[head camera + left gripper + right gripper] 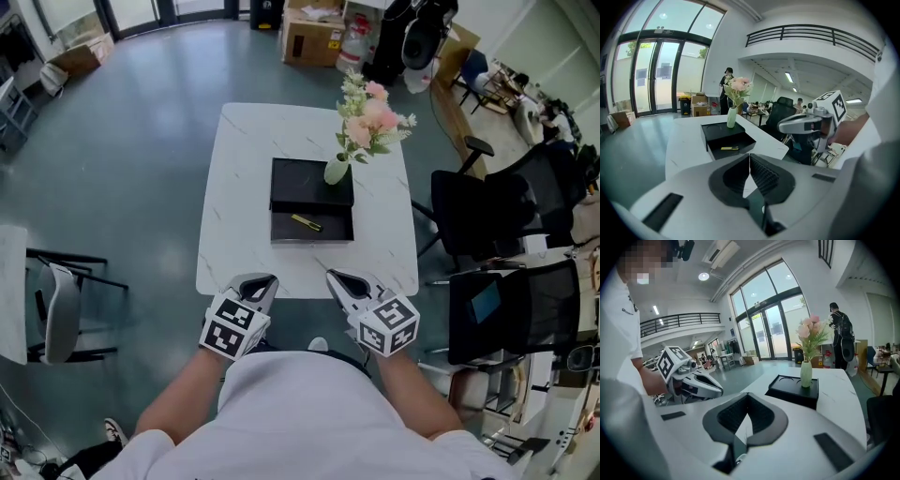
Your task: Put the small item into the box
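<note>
A black box lies open on the white table. A small gold item lies inside its near tray, also seen in the left gripper view as the gold item in the box. Both grippers hover off the table's near edge, short of the box. My left gripper is shut with nothing in it; its tips meet. My right gripper is likewise shut and empty, and the box lies ahead of it.
A white vase of pink flowers stands on the far half of the box. Black office chairs crowd the table's right side, a white chair stands at the left, and cardboard boxes sit beyond. A person stands far off.
</note>
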`<state>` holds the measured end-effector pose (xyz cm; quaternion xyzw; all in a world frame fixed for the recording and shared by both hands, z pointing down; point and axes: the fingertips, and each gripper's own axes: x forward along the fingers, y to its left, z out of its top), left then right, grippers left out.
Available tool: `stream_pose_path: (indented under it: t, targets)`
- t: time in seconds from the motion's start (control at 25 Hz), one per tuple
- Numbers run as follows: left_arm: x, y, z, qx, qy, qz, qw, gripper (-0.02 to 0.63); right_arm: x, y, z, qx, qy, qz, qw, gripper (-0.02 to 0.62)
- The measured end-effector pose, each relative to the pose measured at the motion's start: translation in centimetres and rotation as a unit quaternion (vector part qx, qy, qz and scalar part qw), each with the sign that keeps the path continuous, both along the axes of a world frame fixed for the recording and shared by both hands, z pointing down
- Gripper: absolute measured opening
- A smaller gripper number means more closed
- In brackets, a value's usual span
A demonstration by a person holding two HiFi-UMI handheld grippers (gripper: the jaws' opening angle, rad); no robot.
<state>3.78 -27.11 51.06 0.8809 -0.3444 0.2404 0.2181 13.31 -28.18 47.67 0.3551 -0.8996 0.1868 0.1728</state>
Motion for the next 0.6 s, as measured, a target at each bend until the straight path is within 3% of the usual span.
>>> stream_pose_path:
  t: [0.2, 0.6]
  targets:
    - [4.2, 2.6, -2.0, 0.026, 0.001, -0.020, 0.9995, 0.017, 3.1, 3.0, -0.8, 0.011, -0.016, -0.024, 1.000, 0.015]
    - [8.1, 8.4, -2.6, 0.028, 0.016, -0.101, 0.9944, 0.017, 7.6, 9.0, -0.2, 0.015, -0.030, -0.068, 0.997, 0.015]
